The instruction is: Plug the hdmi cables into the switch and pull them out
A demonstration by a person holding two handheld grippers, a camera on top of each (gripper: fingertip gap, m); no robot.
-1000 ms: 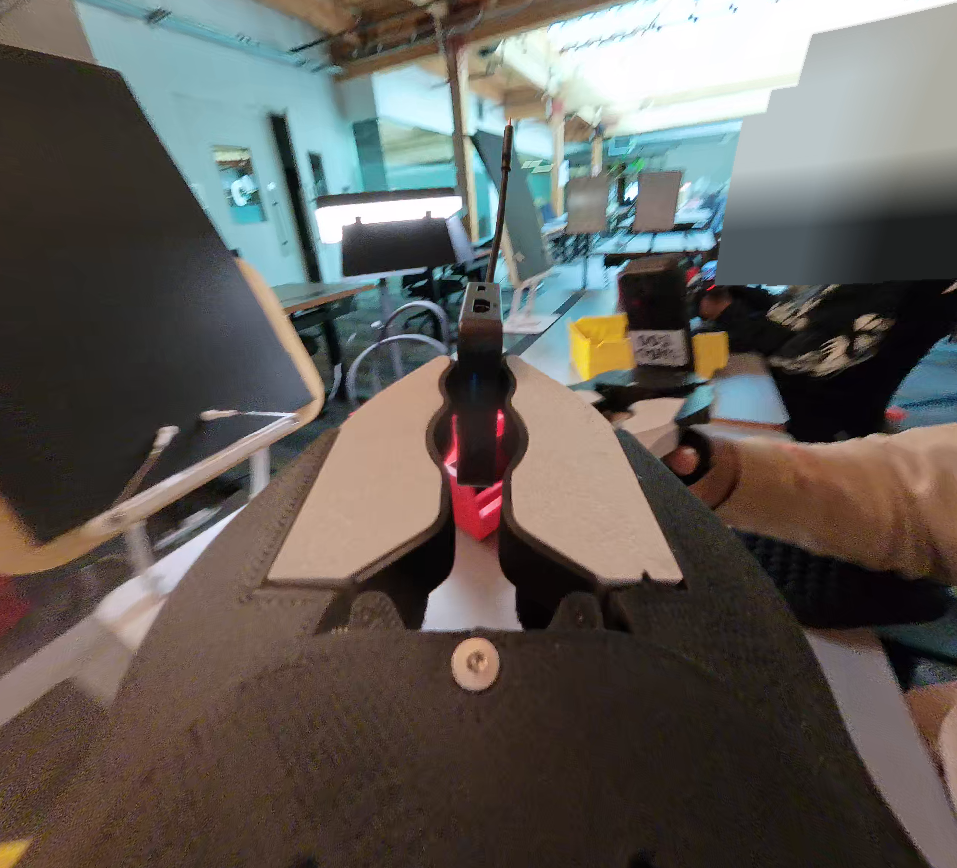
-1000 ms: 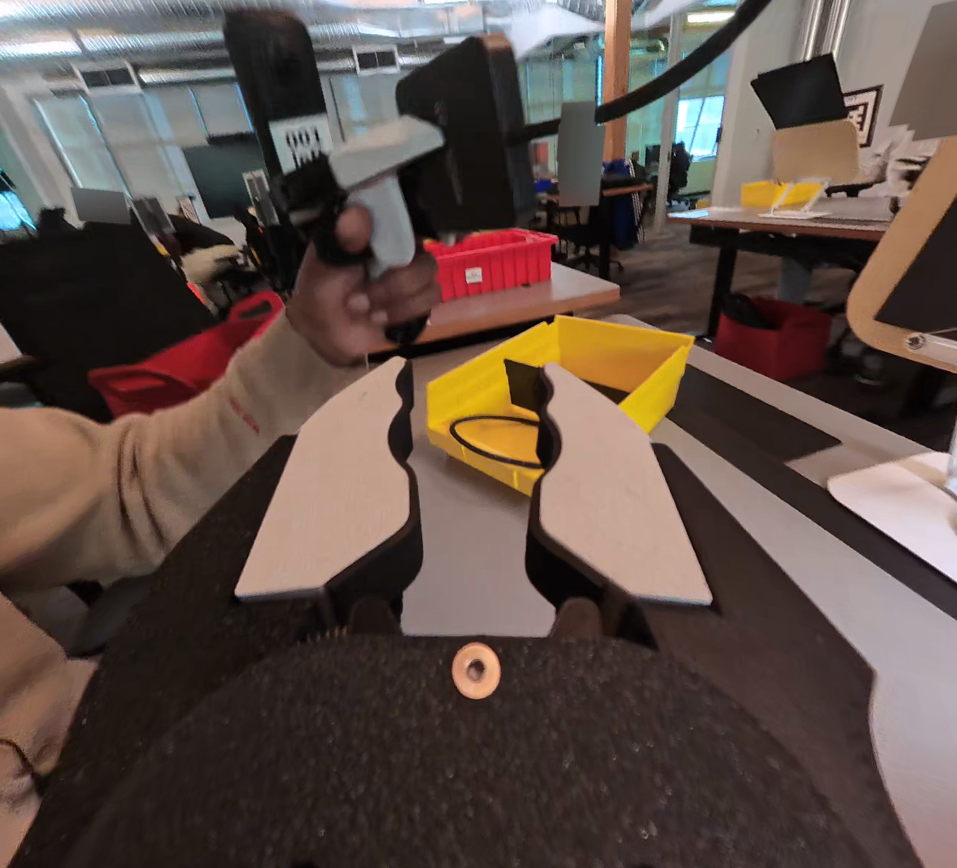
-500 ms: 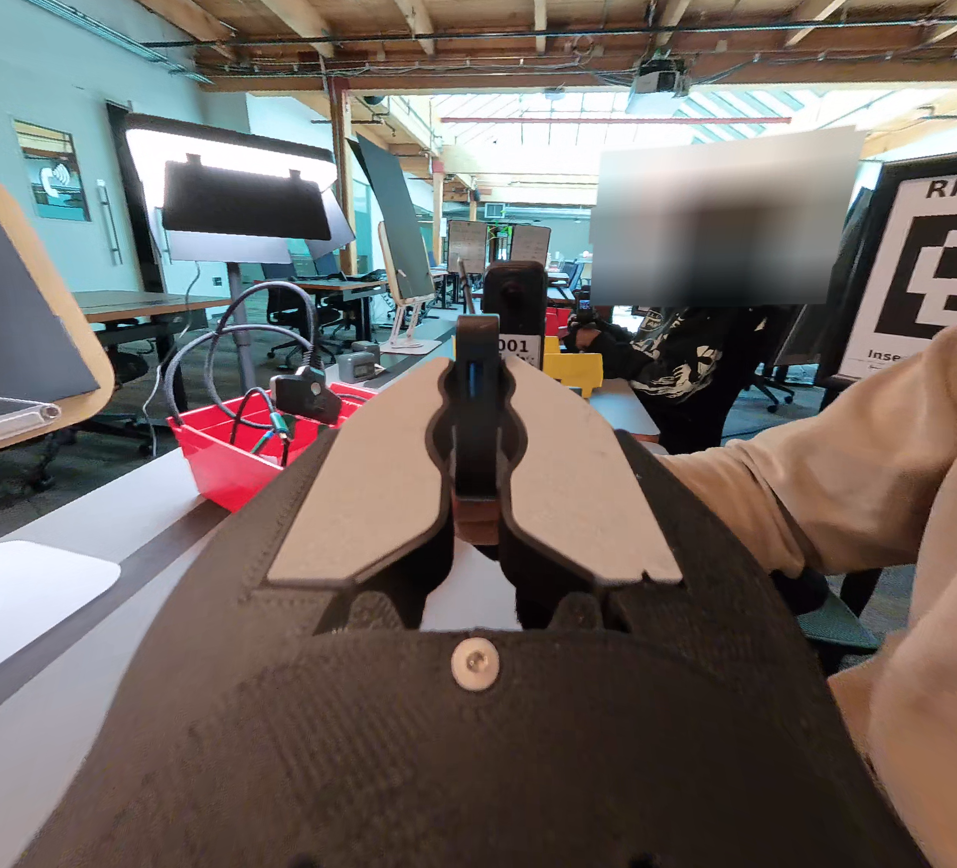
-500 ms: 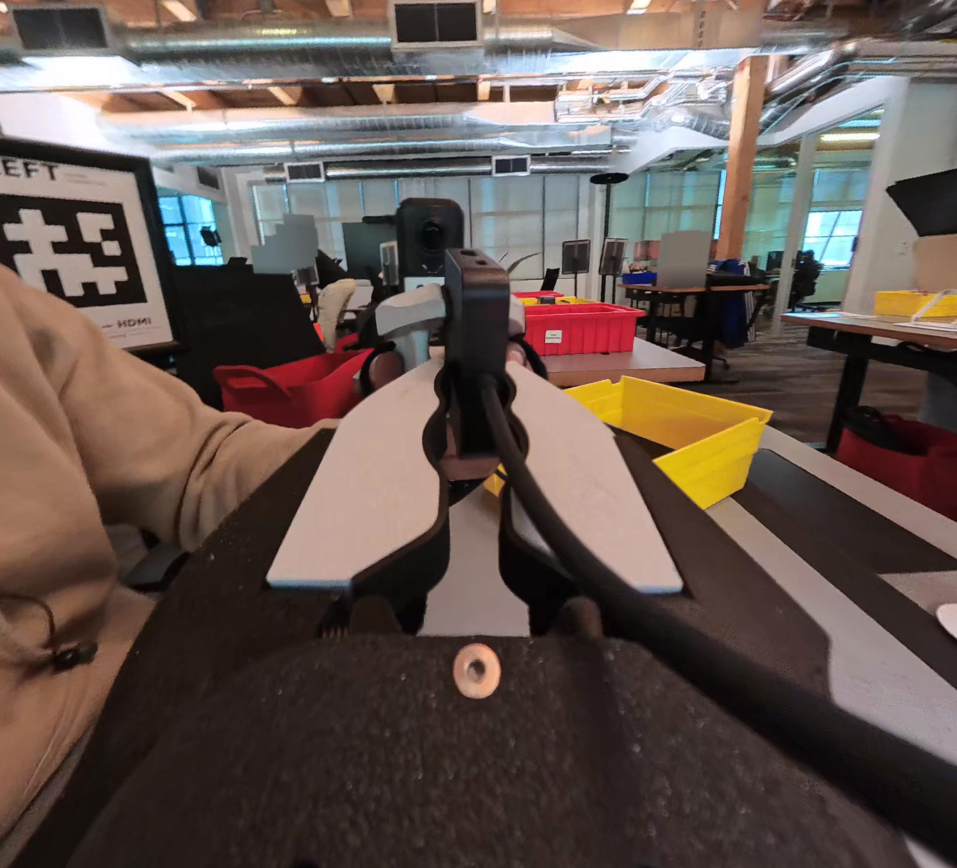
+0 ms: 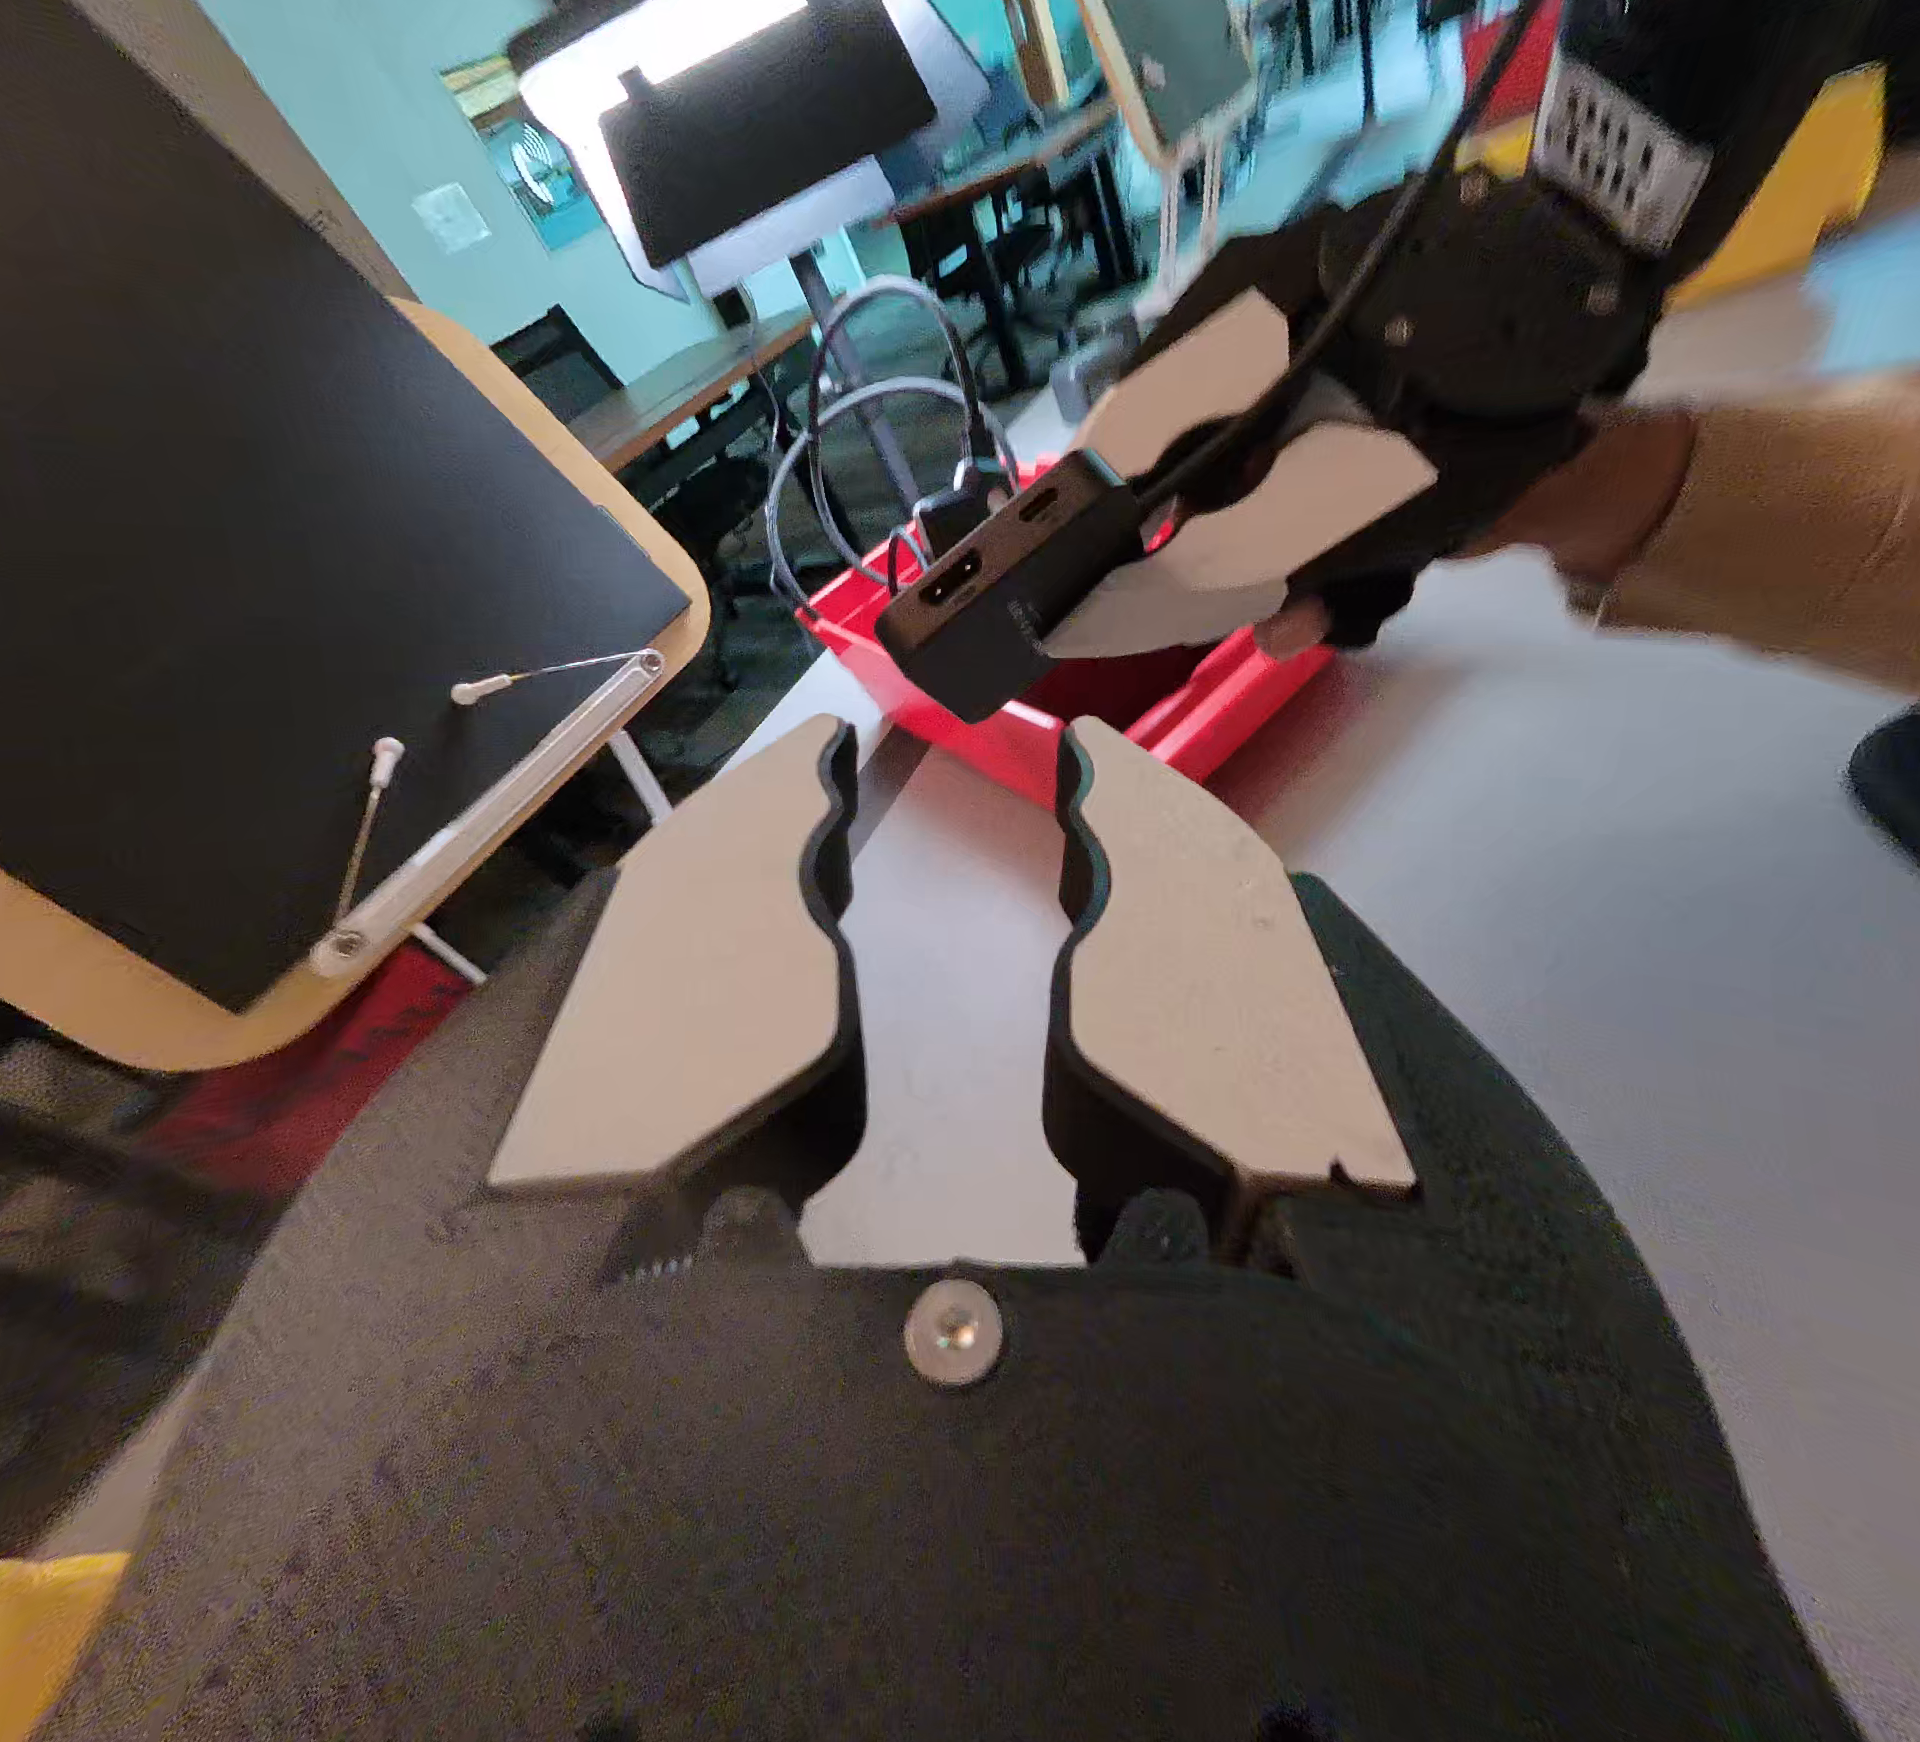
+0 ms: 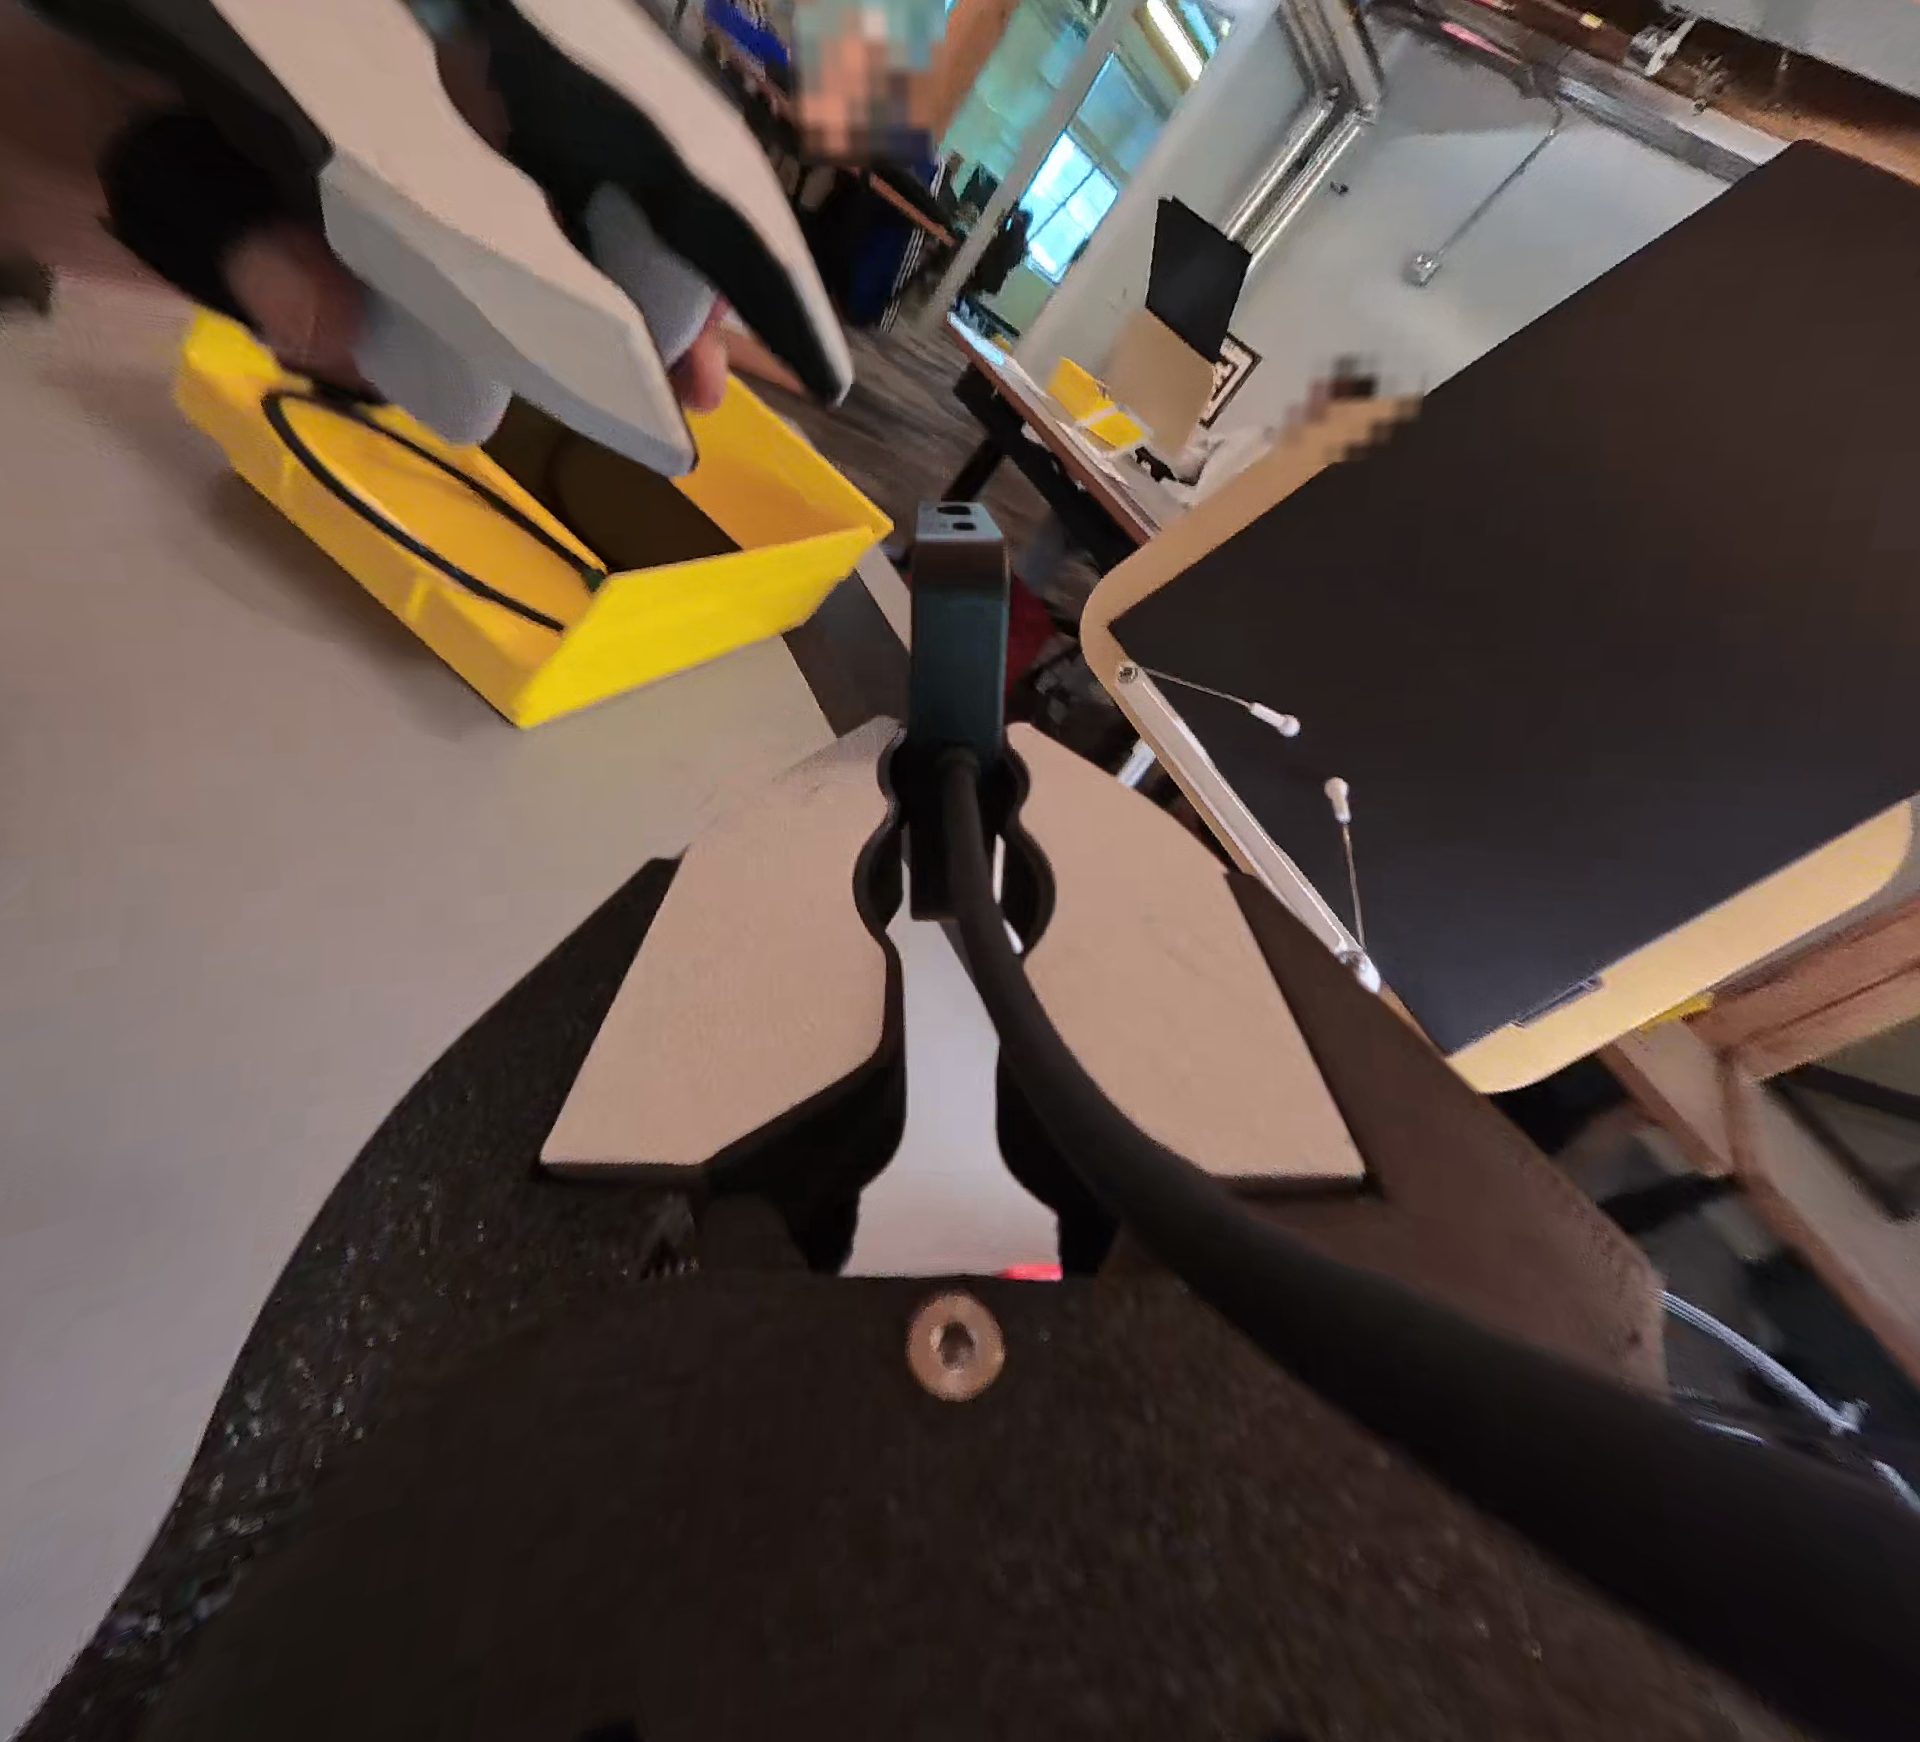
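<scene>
The right gripper is clamped on the black switch, holding it in the air above the red bin; the left gripper gapes wide with nothing in it. Two ports on the switch's facing edge sit bare, so I'd judge the plugging not begun, or already undone (hard to say which). I count one switch with its own thick lead, one cable coiled in the single yellow bin, and grey cables looping in the red bin
</scene>
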